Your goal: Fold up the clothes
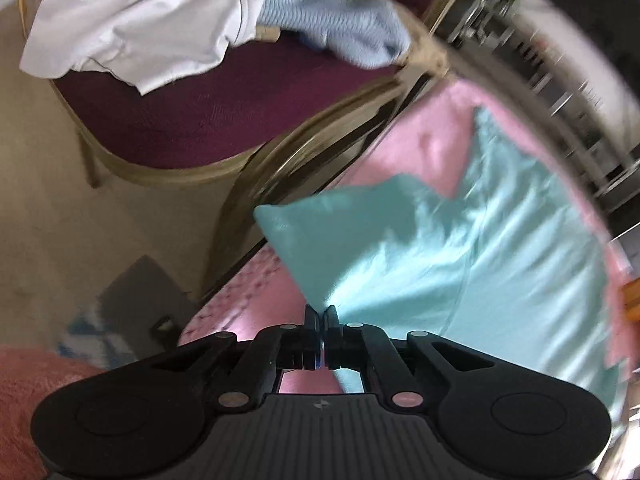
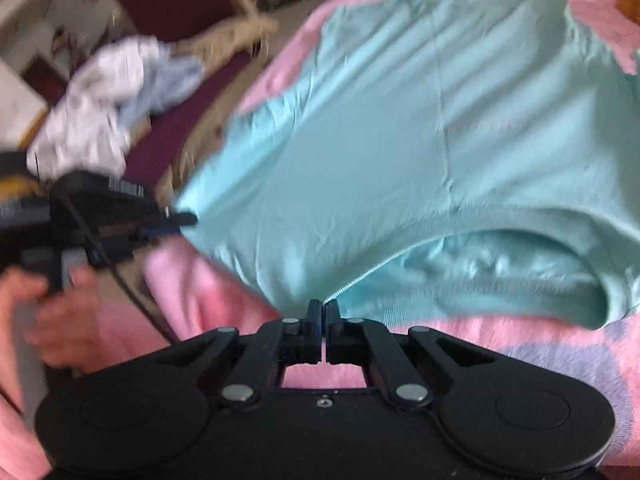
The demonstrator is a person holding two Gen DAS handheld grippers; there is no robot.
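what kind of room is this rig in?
Probably a home bedroom or living space: a mint garment spread on a pink blanket, and a maroon padded chair piled with more clothes.

Two grippers are showing: the left gripper (image 1: pixel 321 314) and the right gripper (image 2: pixel 322 309). One turquoise garment (image 2: pixel 400 128) is lying just ahead of both. One pink blanket (image 2: pixel 208 280) is spreading beneath it. One chair (image 1: pixel 192 128) is standing beyond, carrying two more clothes: one white garment (image 1: pixel 132 28) and one pale blue knit (image 1: pixel 340 28). One hand (image 2: pixel 60 320) is showing.
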